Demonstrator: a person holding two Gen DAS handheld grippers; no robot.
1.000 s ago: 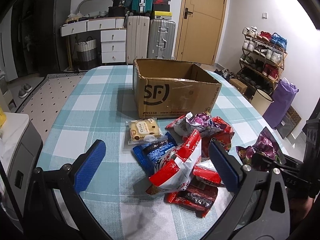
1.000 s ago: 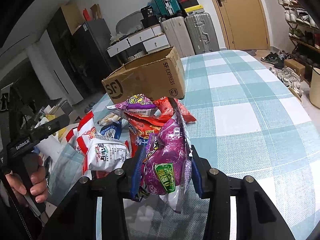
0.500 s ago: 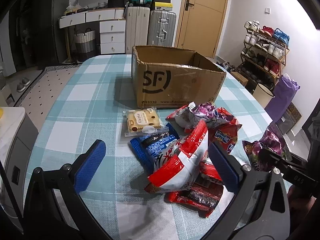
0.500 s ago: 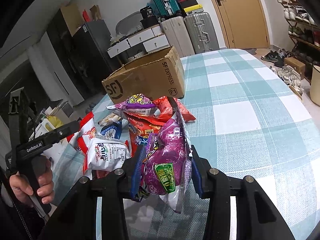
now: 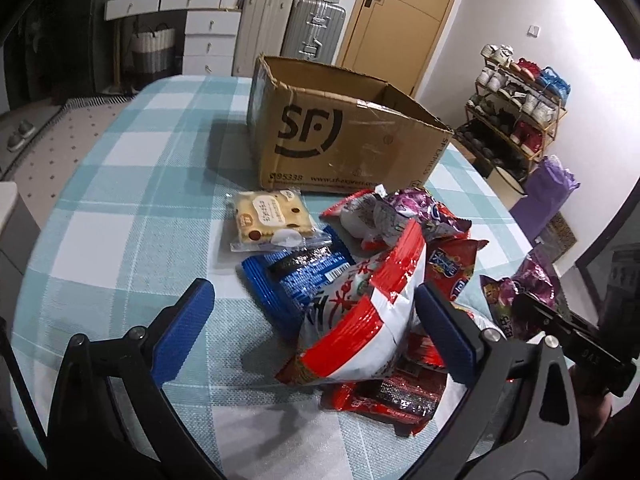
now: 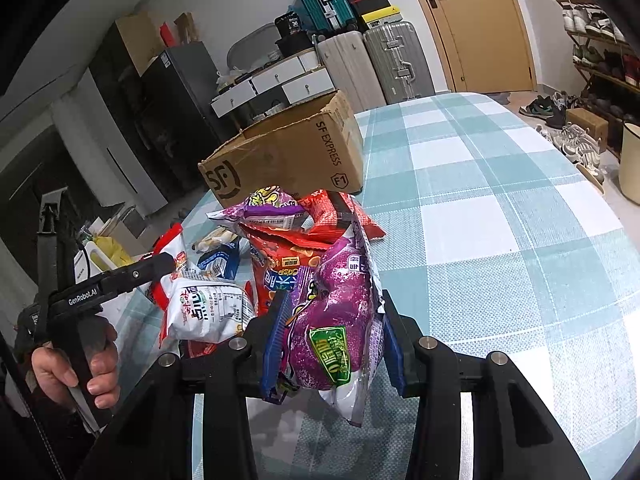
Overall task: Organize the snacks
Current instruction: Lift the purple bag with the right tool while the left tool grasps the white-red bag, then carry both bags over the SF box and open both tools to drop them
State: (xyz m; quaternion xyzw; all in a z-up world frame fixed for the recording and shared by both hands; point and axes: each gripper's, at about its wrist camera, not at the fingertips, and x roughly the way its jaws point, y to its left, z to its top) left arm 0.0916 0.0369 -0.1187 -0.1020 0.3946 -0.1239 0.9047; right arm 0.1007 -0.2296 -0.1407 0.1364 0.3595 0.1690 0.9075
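A pile of snack bags lies on the checked table in front of an open SF cardboard box (image 5: 340, 148), which also shows in the right wrist view (image 6: 288, 156). My left gripper (image 5: 316, 328) is open, its blue pads straddling a red and white bag (image 5: 360, 320) and a blue packet (image 5: 304, 276). A biscuit pack (image 5: 270, 218) lies near the box. My right gripper (image 6: 330, 340) is shut on a purple snack bag (image 6: 336, 312) and holds it above the table; that bag also shows at the right of the left wrist view (image 5: 520, 292).
The table (image 6: 500, 240) has a teal and white checked cloth. Suitcases (image 5: 312, 32), drawers and a door stand behind it. A shoe rack (image 5: 520, 100) stands to the right. The left gripper's handle and hand (image 6: 76, 320) show in the right wrist view.
My left gripper has moved forward and lower toward the snack pile, so the bags and box look larger. The right gripper still holds the purple bag in the same place.
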